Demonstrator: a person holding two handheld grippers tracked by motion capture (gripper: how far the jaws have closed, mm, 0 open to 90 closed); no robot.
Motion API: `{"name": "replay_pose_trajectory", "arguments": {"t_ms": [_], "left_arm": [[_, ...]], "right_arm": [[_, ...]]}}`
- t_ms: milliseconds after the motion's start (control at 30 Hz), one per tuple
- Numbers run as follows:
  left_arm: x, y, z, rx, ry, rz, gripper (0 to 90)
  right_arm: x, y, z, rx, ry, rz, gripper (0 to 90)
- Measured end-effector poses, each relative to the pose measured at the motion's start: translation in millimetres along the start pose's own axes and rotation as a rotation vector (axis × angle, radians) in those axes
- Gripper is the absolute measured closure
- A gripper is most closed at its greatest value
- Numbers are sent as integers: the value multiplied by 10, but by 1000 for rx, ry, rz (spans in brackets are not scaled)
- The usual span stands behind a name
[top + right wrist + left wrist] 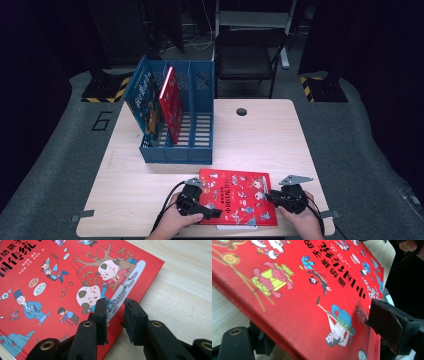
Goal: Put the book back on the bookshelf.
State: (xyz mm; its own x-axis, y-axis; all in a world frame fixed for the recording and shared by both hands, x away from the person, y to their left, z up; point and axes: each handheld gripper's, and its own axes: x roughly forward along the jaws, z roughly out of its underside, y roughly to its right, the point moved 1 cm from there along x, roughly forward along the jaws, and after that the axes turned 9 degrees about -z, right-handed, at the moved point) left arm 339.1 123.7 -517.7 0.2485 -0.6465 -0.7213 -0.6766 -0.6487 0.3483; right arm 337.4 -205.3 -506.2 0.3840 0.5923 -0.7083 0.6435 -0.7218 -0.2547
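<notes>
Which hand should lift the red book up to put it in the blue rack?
Left, probably. The left gripper already has its jaws above and below the red book at its near left corner. The right gripper hovers open over the book's right edge, gripping nothing. The blue rack also stands toward the left.

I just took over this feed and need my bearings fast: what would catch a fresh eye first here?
The bright red picture book lying flat at the near edge of the table, with the left claw clamped on its near-left part and the right claw at its right edge, jaws slightly apart. Behind it stands the blue file rack, left of centre, holding a blue book and a red book upright.
</notes>
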Motion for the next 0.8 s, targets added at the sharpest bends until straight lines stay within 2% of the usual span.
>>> {"name": "replay_pose_trajectory", "arguments": {"t_ms": [33, 67, 100, 167, 200, 267, 333, 400, 567, 800], "left_arm": [[4, 8, 1, -10, -4, 13, 152], [5, 11, 1, -12, -4, 5, 153], [27, 2, 10, -16, 17, 26, 154], [18, -4, 7, -11, -9, 20, 154], [18, -1, 8, -14, -18, 0, 154], [30, -8, 17, -24, -15, 23, 156], [28, -7, 15, -23, -19, 19, 156], [28, -6, 16, -23, -19, 19, 156], [28, -5, 16, -23, -19, 19, 156], [28, -5, 17, -23, -19, 18, 157]], "right_arm": [[-1, -4, 0, 0, 0, 9, 684], [-2, 2, 2, 3, 2, 20, 639], [-10, 23, 0, 8, -5, 26, 596], [-11, 58, 12, 51, 16, 22, 539], [-14, 79, 19, 66, 23, 17, 524], [-8, 115, 31, 103, 33, -23, 463], [2, 117, 33, 138, 25, -51, 427], [18, 111, 31, 139, 23, -53, 384], [52, 107, 34, 158, 26, -89, 348], [82, 117, 34, 152, 15, -126, 307]]}}
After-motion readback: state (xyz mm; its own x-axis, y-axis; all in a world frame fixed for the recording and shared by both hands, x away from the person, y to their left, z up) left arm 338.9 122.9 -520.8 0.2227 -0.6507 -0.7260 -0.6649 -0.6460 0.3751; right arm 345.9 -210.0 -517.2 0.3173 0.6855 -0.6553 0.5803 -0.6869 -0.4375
